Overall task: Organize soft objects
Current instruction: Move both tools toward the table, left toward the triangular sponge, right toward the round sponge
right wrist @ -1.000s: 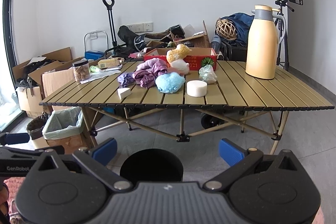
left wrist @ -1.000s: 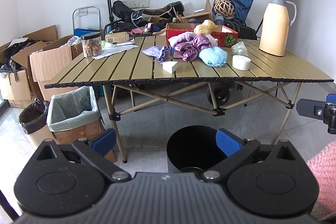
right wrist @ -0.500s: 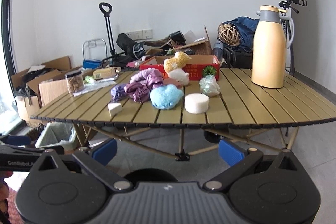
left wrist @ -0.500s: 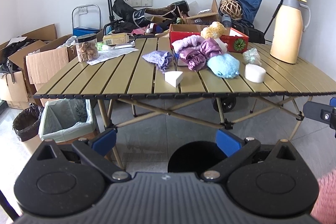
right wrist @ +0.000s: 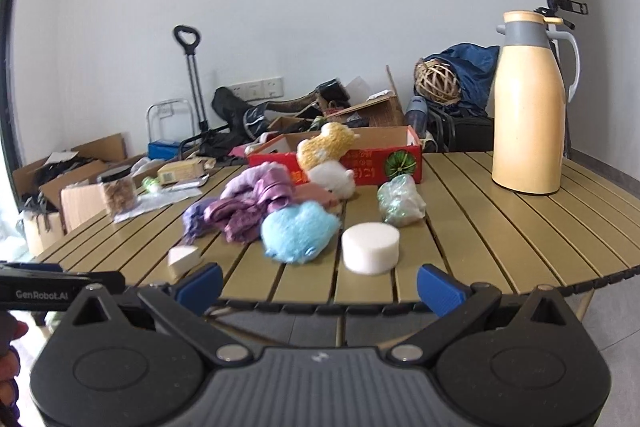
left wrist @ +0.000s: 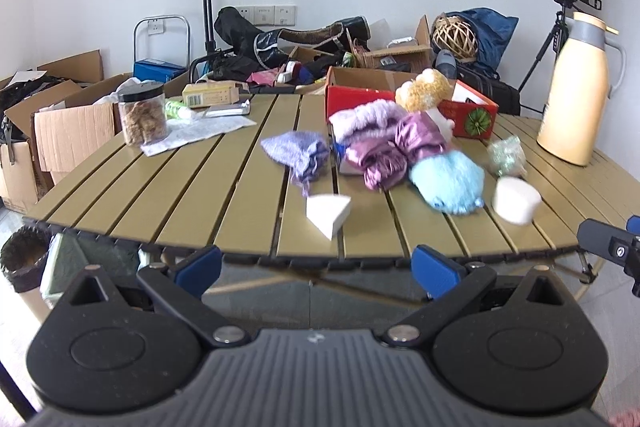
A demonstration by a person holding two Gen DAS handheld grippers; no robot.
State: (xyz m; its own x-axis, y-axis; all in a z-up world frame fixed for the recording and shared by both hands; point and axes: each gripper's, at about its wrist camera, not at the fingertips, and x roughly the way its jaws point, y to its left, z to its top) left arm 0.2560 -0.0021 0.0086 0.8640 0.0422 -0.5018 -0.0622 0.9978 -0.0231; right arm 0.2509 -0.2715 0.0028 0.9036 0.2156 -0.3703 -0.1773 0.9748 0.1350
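While we hold both tools just short of the near edge of the table [left wrist: 224, 195], nothing is gripped yet. The left hand-held gripper [left wrist: 316, 267] has its blue fingers spread wide with only air between them, and the right hand-held gripper [right wrist: 318, 285] is spread the same way, empty.

The soft things lie in a loose cluster toward the middle of the table. Nearest the left tool is a white foam wedge [left wrist: 328, 215], close to the table edge and apart from the rest. Behind it sits a lilac knitted cloth [left wrist: 298, 153], then a purple shiny cloth [left wrist: 394, 151] touching a fluffy blue toy [right wrist: 298, 231]. A white foam disc [right wrist: 371, 247] lies just beside the blue toy, nearest the right tool, with a crinkly green bundle [right wrist: 400, 201] behind it. A yellow plush toy [right wrist: 326, 147] leans at the wall of the red box [right wrist: 400, 163], which we judge to be the likely place to gather them.

To do the approach well, we should take the nearest loose pieces first: the wedge on the left, the disc on the right. We would come in low and level over the edge, centre the foam between the fingers, and close gently, since foam squashes and can spring out. The tall yellow jug [right wrist: 528, 107] stands well apart, so it is little risk.
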